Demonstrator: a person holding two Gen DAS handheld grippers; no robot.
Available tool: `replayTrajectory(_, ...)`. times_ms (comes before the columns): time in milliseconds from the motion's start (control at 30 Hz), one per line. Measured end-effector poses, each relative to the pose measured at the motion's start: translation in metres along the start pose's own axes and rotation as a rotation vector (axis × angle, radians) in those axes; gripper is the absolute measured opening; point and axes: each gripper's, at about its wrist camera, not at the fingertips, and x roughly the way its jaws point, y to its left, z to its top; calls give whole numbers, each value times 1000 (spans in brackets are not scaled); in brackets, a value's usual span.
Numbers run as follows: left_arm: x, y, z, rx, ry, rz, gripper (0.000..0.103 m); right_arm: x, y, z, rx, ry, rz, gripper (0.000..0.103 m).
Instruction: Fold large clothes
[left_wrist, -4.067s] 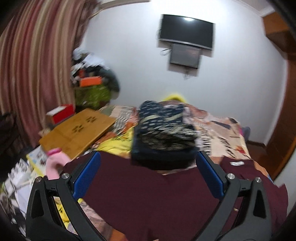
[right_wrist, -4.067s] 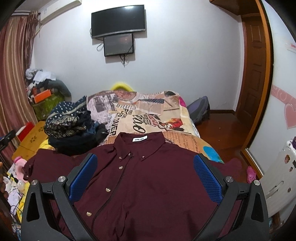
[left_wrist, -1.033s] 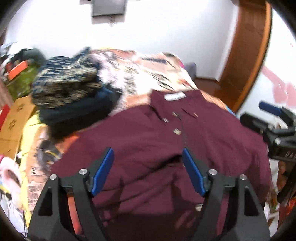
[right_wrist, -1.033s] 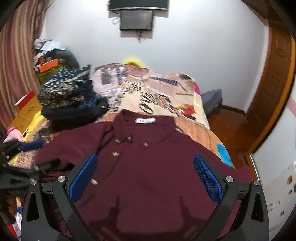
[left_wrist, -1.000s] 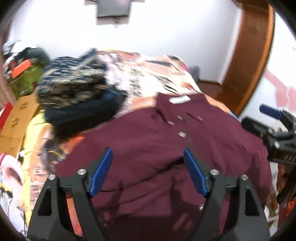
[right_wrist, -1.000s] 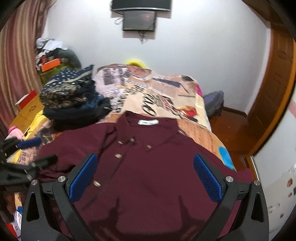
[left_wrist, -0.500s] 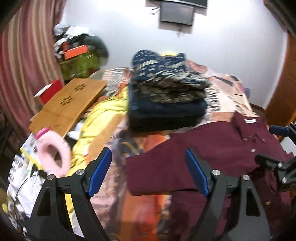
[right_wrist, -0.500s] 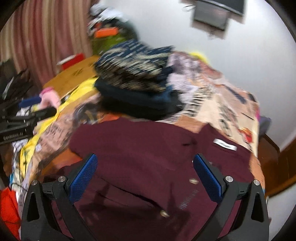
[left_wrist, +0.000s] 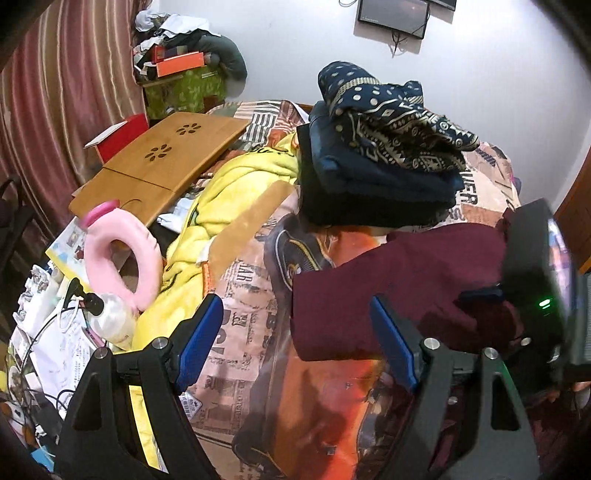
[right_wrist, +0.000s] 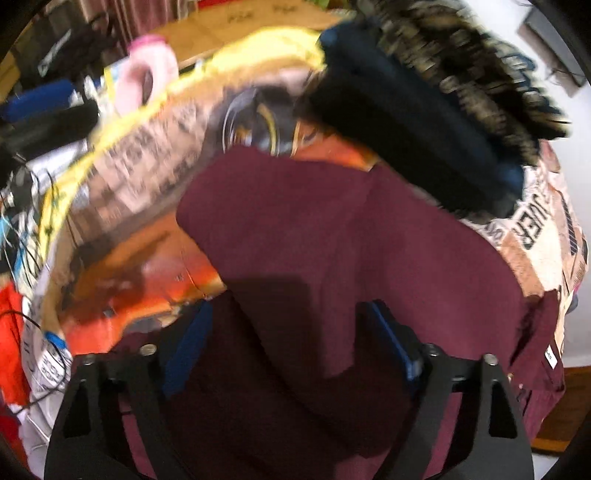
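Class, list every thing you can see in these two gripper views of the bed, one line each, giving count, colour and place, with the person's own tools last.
shirt: one, maroon, spread on the bed, sleeve reaching toward the yellow blanket.
stack of folded clothes: one, navy and black with a patterned piece on top, behind the shirt.
bedsheet: one, newspaper print with orange, covering the bed.
yellow blanket: one, bunched along the bed's left side.
neck pillow: one, pink, at the bed's left edge.
wooden lap desk: one, light brown, beyond the pillow.
left gripper: black, blue pads, open above the sheet.
right gripper: black, blue pads, jaws closing with shirt fabric between them.
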Motion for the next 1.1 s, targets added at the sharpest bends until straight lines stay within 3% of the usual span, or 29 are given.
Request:
replayTrajectory(67, 1, 0, -1, 5, 2, 5, 80, 8, 2, -1, -7, 24, 6, 73)
replayTrajectory(167, 0, 1, -1, 4, 0, 0, 80, 15, 1, -1, 2, 29, -1, 42)
replayTrajectory(233, -2, -1, -1, 5, -4, -1, 80, 17, 1, -1, 13, 20, -3, 16)
replayTrajectory(300, -4, -1, 0, 6, -8, 0, 80, 11, -5, -3, 49, -3, 22, 10)
replayTrajectory(500, -12, -10, 4, 17, -24, 0, 80, -40, -24, -10, 140, -165, 32, 5)
replayTrajectory(800, -25, -36, 14, 45, -57, -19, 80, -138, -69, -35, 289, -461, -80, 4)
replayTrajectory(933, -22, -50, 12, 73, -47, -19, 81, -155, -82, -56, 312, -501, -141, 4)
replayTrajectory(1100, -1, -60, 1, 40, 51, -76, 81, -152, -94, -80, 331, -494, -230, 6)
